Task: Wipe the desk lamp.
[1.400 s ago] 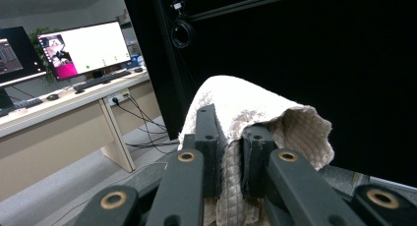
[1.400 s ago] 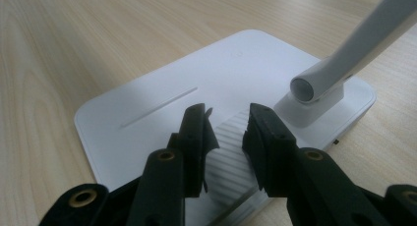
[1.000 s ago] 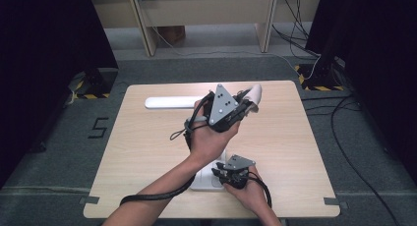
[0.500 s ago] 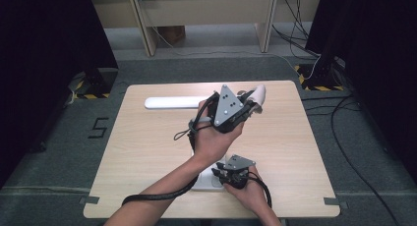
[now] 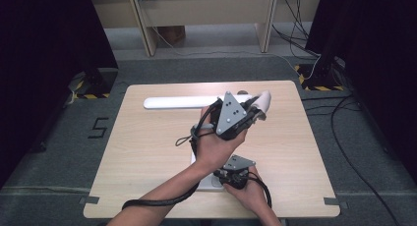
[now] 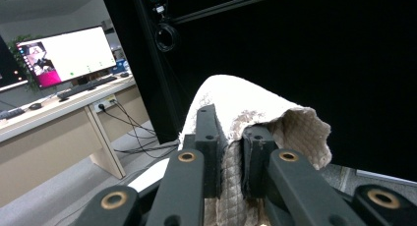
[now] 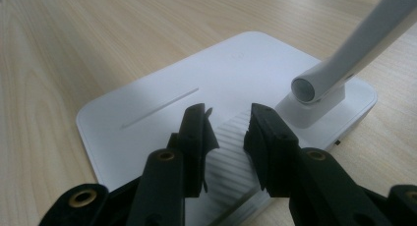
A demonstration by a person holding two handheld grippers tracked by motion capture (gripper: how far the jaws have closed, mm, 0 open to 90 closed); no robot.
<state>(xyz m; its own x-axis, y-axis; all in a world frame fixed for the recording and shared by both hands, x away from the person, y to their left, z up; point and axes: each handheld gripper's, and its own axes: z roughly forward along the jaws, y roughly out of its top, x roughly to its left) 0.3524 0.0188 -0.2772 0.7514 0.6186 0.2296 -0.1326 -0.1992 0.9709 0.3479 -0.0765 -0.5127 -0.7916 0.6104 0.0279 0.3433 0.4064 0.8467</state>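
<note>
Left gripper (image 6: 231, 152): its two black jaws are pressed on a beige quilted cloth (image 6: 255, 108), which is pinched between them. In the left gripper view the cloth rises above the jaws like a rounded hood, in the centre of the frame.
Left gripper, high view: the left gripper (image 5: 253, 110) is lifted over the table, right of centre, with the grey three-cornered plate on top. The cloth (image 5: 262, 100) shows as a pale roll at its tip.
Right gripper (image 7: 228, 132): the jaws stand a little apart and hold nothing. They hang over the ribbed part of a white flat lamp base (image 7: 162, 108). I cannot tell if they touch it.
Right gripper, high view: the right gripper (image 5: 231, 177) is in the lower centre of the frame, at the near edge of the table, over the lamp base (image 5: 209, 183).
Lamp arm (image 7: 364, 39): a white round arm goes up from a small block at the right side of the base toward the upper right corner of the right gripper view.
Lamp head (image 5: 189, 102): a long white bar in the upper middle of the high view. Its right end is near the cloth.
Table (image 5: 147, 152): light wood, on a grey floor.
Background: a monitor (image 6: 69, 54) on a desk in the upper left of the left gripper view.
</note>
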